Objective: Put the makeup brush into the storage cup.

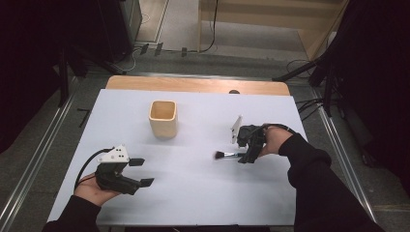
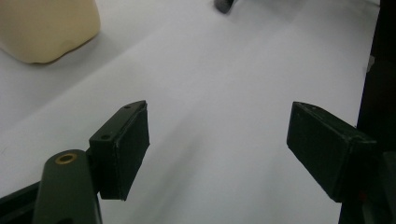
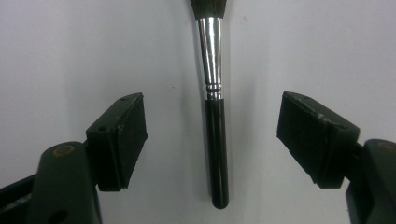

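Our right tongs (image 3: 212, 140) hang wide open astride the makeup brush (image 3: 215, 140), which lies flat on the white tabletop (image 1: 193, 183), near the beige cup (image 1: 163, 118). We should close squarely on the black handle below the ferrule. Our left tongs (image 1: 142, 172) wait open, holding nothing.

White table (image 1: 193, 183) lying bare across the near middle, giving open passage between the two hands; wooden cup (image 1: 163, 118) standing alone at far left-centre, with free room on all its sides; brush (image 3: 214, 107) lying flat between the right gripper (image 3: 212, 135)'s spread jaws, touching neither; left gripper (image 2: 217, 140) facing bare surface, the cup well off to its far left.
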The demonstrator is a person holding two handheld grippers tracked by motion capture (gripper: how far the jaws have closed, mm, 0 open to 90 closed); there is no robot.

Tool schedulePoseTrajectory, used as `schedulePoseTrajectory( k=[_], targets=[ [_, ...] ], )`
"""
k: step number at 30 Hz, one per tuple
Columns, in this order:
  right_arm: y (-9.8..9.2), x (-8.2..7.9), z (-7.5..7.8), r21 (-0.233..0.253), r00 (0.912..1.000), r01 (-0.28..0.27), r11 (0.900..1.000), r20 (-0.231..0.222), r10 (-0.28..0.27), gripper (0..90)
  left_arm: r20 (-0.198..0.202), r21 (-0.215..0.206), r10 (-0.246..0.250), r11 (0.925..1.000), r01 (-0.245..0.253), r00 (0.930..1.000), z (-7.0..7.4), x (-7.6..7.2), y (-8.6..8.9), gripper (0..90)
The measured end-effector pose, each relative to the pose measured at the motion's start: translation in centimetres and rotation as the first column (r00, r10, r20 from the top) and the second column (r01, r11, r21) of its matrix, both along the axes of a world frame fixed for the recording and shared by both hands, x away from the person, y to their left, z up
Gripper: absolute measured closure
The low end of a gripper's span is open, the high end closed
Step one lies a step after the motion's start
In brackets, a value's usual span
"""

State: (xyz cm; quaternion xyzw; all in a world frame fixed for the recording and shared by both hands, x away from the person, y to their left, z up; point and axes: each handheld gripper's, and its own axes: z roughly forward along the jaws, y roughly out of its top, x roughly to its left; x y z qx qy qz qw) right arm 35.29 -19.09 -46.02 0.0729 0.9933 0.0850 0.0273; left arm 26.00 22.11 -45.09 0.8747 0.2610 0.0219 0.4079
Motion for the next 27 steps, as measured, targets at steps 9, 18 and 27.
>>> schedulePoseTrajectory(
  k=[9,18,27],
  targets=[
    [0.1,0.4,-0.7,-0.027,0.9999,0.005,1.000,-0.010,-0.005,26.3,0.000,0.000,0.000,1.0000,0.000,1.0000,0.0,0.0,0.0,21.8],
    [0.3,0.5,-1.3,-0.030,0.9999,0.016,0.999,-0.005,-0.016,28.0,0.001,-0.002,0.000,1.0000,0.000,1.0000,0.0,0.0,0.0,21.8],
    [0.3,0.7,-2.0,-0.050,0.9999,0.013,0.999,0.002,-0.013,30.0,0.002,0.000,-0.002,1.0000,0.002,1.0000,0.0,0.0,0.0,21.8]
  ],
)
